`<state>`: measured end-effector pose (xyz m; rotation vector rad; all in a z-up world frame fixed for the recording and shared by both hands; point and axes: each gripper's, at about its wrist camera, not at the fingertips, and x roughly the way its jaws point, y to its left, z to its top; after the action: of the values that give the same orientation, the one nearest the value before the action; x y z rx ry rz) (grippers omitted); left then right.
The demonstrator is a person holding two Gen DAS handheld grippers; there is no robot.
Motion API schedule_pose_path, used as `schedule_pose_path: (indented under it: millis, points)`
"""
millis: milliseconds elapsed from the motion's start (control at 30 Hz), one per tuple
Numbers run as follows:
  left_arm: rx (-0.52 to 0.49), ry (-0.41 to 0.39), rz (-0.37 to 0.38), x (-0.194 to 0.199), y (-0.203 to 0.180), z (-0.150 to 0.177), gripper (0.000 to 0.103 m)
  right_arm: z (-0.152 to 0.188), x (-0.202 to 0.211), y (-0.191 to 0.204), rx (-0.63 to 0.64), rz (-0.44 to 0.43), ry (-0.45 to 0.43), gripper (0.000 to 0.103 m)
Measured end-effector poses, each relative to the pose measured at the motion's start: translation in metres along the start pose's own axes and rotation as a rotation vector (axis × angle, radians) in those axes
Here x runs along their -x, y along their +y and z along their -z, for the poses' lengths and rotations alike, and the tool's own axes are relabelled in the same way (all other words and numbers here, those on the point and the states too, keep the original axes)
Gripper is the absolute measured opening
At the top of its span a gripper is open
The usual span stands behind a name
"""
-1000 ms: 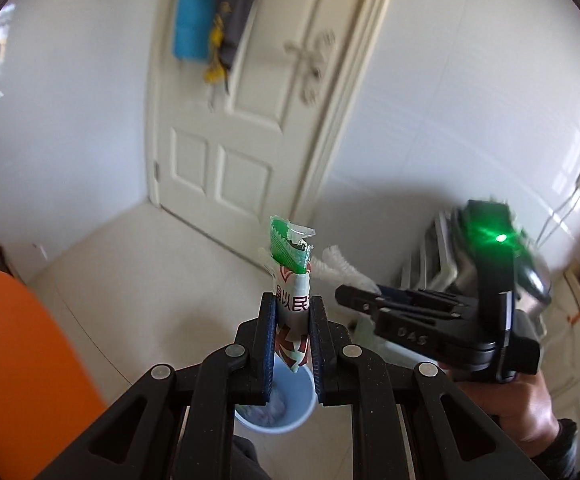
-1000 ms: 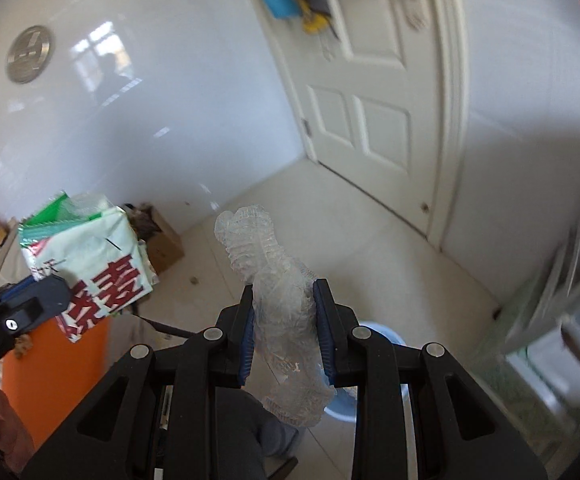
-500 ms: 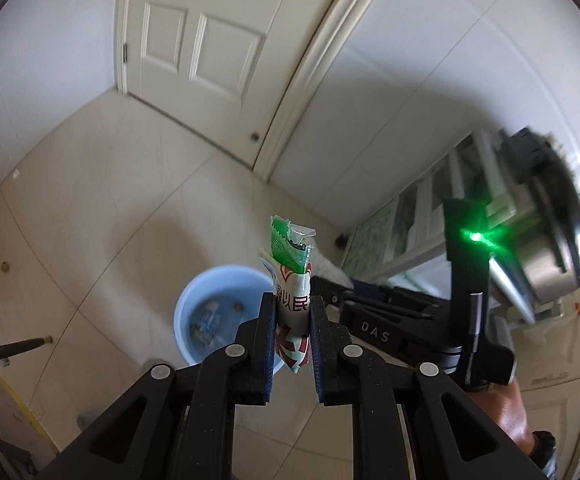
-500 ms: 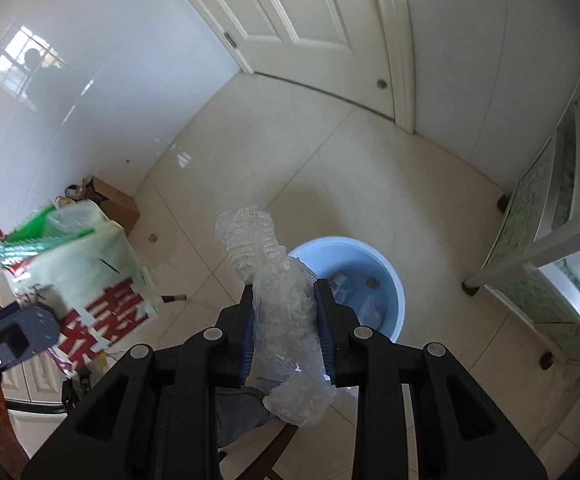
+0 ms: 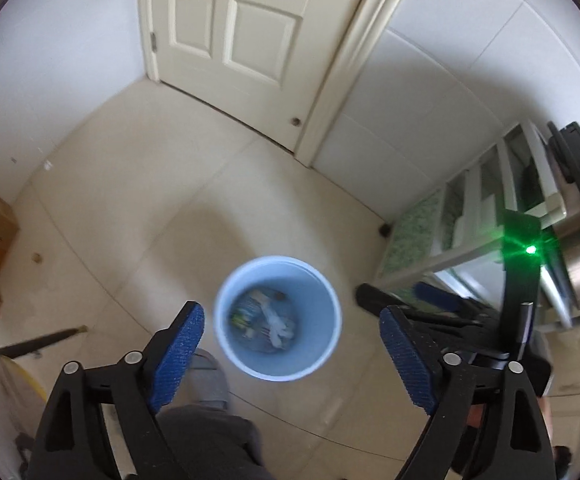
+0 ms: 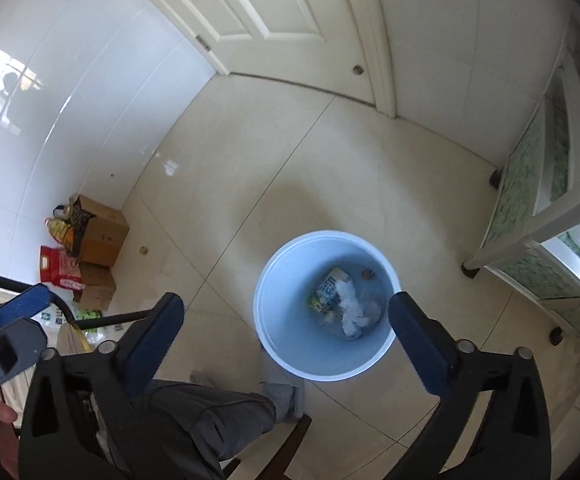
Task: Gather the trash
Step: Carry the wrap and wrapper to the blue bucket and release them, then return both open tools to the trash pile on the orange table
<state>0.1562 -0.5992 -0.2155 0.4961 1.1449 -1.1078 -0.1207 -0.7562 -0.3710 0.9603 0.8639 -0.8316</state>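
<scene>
Both grippers point down over the pale blue bin (image 6: 267, 312) on the tiled floor (image 6: 362, 184). The left gripper (image 5: 290, 344) has just opened its jaws wide, nothing between them; the right gripper (image 6: 285, 320) likewise, jaws apart and empty. Inside the bin lie the trash pieces: a printed wrapper (image 6: 324, 290) and crumpled clear plastic (image 6: 352, 312). Cardboard boxes (image 6: 101, 236) stand well left of the bin by the wall.

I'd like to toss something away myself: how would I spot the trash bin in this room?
Face the white door, then look down at the tiled floor before it. The bin stands alone there, a round pale-blue bucket with wrappers inside, unlike the brown boxes by the wall.
</scene>
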Motion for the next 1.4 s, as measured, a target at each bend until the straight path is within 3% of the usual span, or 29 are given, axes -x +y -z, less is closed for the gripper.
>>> schedule_pose_path:
  millis: [67, 200, 500, 833, 1067, 1400]
  points:
    - [-0.021, -0.03, -0.035, -0.002, -0.008, -0.006, 0.088, 0.0, 0.004, 0.0, -0.003, 0.024, -0.005, 0.103]
    - [-0.034, -0.088, -0.089, 0.016, -0.026, 0.019, 0.089, 0.001, 0.022, 0.007, -0.002, 0.052, -0.035, 0.103]
    - [-0.027, -0.267, -0.102, 0.128, -0.008, 0.094, 0.09, 0.008, 0.086, 0.054, 0.075, 0.041, -0.141, 0.103]
    - [0.039, -0.515, -0.158, 0.27, 0.017, 0.197, 0.102, 0.03, 0.18, 0.157, 0.238, -0.039, -0.307, 0.103]
    - [0.109, -0.654, -0.26, 0.349, 0.031, 0.283, 0.102, 0.06, 0.234, 0.243, 0.391, -0.136, -0.403, 0.103]
    - [0.313, -0.807, -0.461, 0.427, 0.046, 0.416, 0.102, 0.119, 0.276, 0.358, 0.601, -0.304, -0.474, 0.103]
